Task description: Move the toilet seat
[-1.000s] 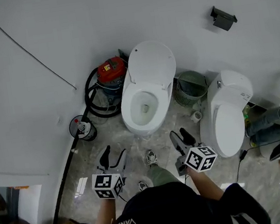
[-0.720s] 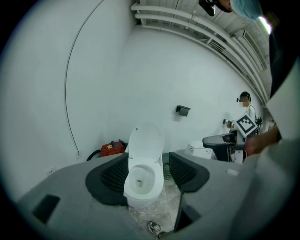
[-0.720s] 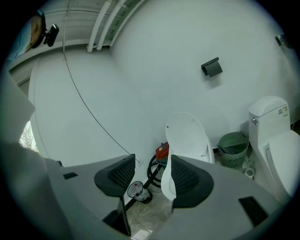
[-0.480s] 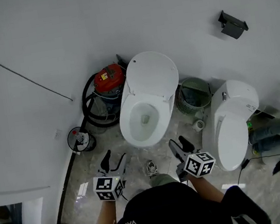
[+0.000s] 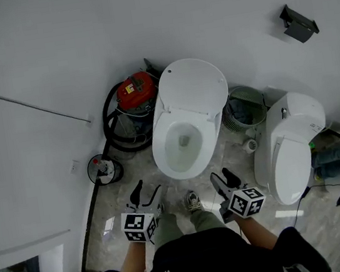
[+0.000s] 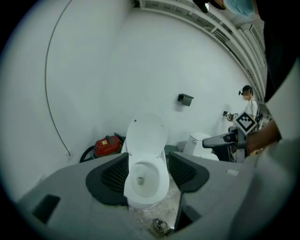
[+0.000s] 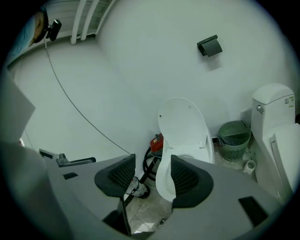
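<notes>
Against the white wall, above the glossy white ceramic toilet bowl [image 5: 182,144], the smooth white oval plastic toilet seat [image 5: 192,91] stands tipped up on its rear hinge. I judge it light, stiff and slick, best taken at its free top edge, far from the hinge, and lowered slowly so it does not slam on the hard rim. Both the left gripper [image 5: 147,192] and the right gripper [image 5: 224,178] hang short of the bowl over the marbled stone floor [image 5: 107,202], their ribbed dark pads [image 6: 108,177] apart with nothing between them.

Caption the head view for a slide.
Left tongs and right tongs, open, poised before a toilet, lid raised.
</notes>
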`<state>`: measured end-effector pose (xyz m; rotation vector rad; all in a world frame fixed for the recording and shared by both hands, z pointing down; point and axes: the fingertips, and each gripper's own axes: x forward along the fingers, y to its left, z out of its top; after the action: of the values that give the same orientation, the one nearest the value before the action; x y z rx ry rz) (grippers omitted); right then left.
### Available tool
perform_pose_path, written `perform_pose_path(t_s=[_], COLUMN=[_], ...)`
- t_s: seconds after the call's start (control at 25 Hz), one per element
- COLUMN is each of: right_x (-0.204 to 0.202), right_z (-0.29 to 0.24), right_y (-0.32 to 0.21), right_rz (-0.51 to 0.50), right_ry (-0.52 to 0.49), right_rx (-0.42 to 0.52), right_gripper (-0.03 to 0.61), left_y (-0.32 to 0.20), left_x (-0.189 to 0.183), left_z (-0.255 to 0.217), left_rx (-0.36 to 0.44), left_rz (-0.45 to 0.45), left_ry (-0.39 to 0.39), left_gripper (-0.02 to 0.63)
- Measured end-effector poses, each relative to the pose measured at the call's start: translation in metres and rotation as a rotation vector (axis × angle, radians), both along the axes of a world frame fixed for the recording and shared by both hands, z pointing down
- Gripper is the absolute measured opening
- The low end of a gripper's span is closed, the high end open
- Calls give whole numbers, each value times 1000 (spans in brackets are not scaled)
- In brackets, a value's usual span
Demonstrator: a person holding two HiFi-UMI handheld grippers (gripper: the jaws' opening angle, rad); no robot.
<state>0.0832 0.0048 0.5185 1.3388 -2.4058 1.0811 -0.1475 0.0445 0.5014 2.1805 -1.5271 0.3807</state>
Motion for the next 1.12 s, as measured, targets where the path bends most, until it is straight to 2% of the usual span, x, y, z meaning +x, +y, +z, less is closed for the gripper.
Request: perform_pose_path(t_s=[0.24, 0.48, 1.0, 1.12], right_x=[-10, -12, -30, -27], right_z=[24, 68, 177, 206], right_y=[-2, -3, -14, -11], right_rz=[142, 235, 233, 235], right_ry=[8, 21, 43, 53], right_rx=[-27, -67, -142, -174], right_gripper=[218, 218, 222, 222], left_y=[-26, -50, -66, -64], left_x=[-16, -18, 10, 16], left_z=[29, 74, 191, 222], left_rx=[-40, -70, -185, -243], left_rz=[121, 225, 307, 298], left_ry=[-7, -29, 4, 47], left_gripper=[261, 251, 250, 264])
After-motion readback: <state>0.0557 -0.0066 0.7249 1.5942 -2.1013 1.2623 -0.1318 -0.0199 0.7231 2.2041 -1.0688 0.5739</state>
